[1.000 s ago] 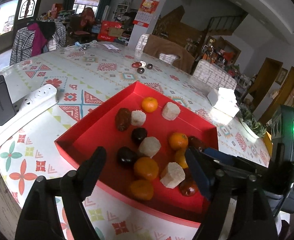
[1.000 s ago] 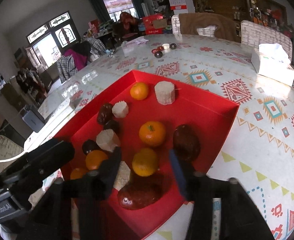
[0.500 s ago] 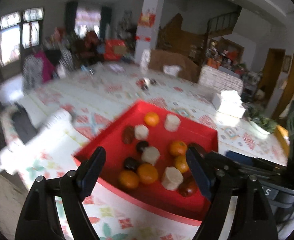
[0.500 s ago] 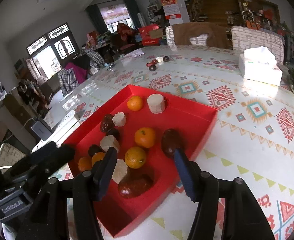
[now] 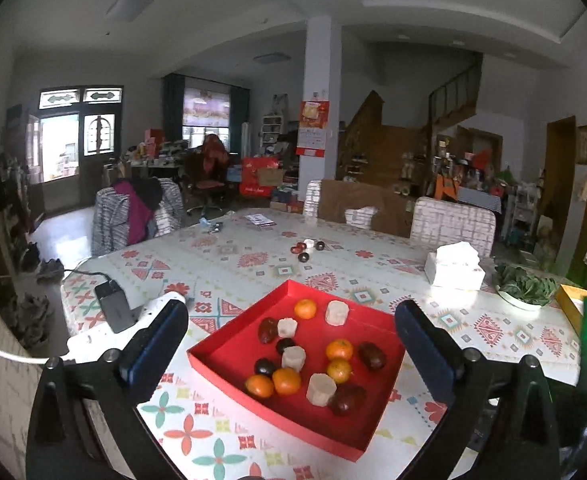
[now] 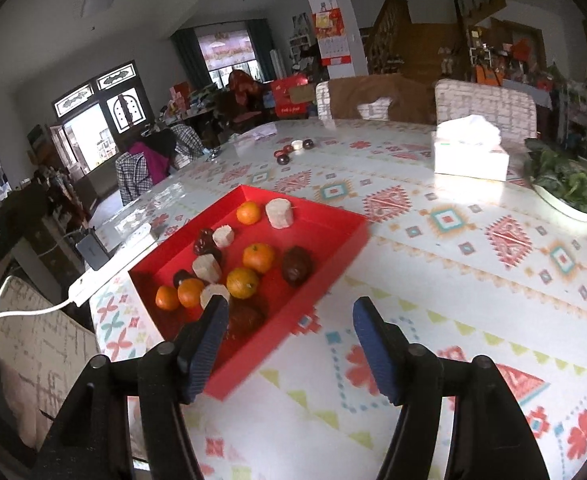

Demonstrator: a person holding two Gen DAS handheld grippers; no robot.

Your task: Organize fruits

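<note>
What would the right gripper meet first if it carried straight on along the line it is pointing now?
Most likely the bare patterned tablecloth, just to the right of the red tray. The right gripper points downward, its jaws opening with nothing between them. Depth is hard to judge, so it might clip the tray's near wall.

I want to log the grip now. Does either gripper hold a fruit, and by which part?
Nothing is held. The left gripper and the right gripper are both opening with nothing between the fingers; all fruit lies in the red tray.

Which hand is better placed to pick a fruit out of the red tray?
Probably the left: its tongs, opening and empty, frame the red tray squarely. The right tongs, also opening, sit off its near corner.
</note>
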